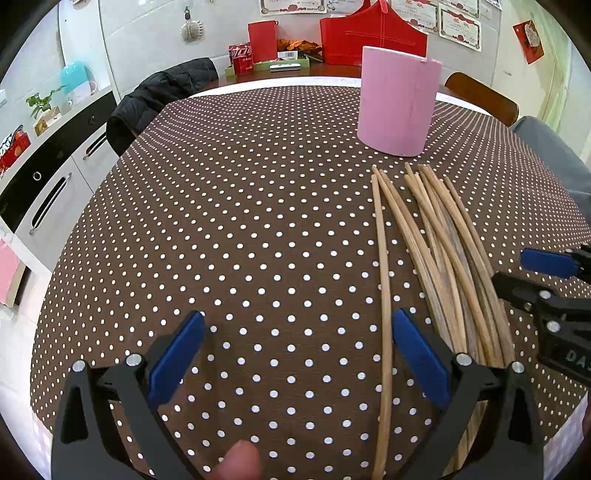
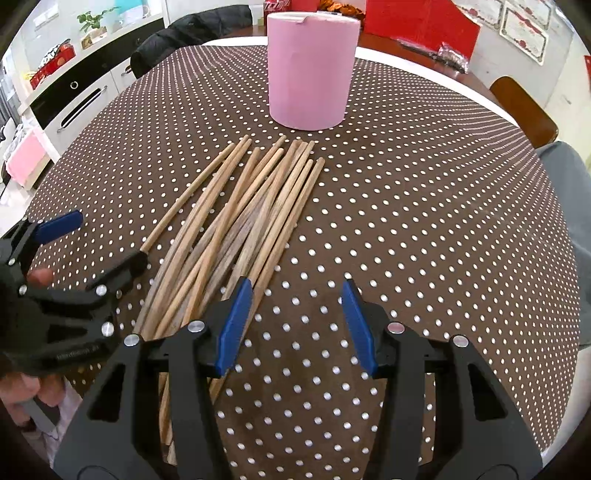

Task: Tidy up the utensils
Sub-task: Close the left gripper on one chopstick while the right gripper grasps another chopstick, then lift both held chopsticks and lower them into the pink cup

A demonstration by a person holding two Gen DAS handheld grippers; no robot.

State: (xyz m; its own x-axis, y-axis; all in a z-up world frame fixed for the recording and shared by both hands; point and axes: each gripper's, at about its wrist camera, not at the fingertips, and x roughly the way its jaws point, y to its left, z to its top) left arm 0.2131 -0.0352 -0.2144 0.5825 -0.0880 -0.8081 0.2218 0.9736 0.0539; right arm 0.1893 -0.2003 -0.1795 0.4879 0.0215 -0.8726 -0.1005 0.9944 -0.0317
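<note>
Several wooden chopsticks (image 1: 448,258) lie in a loose fan on the brown polka-dot tablecloth (image 1: 240,221), tips toward an upright pink cylinder holder (image 1: 397,101). One chopstick (image 1: 384,295) lies apart on the left, just inside my open left gripper (image 1: 297,332), beside its right finger. The right gripper (image 1: 532,269) shows at the right edge, beside the pile. In the right wrist view the pile (image 2: 236,229) lies left of my open, empty right gripper (image 2: 297,306); the holder (image 2: 312,70) stands beyond. The left gripper (image 2: 107,240) is at the left, over the lone chopstick.
A chair with a black jacket (image 1: 159,99) stands at the far left of the table, a wooden chair (image 1: 484,96) at the far right. Red bags and boxes (image 1: 369,35) sit behind the table. White cabinets (image 1: 48,184) line the left wall.
</note>
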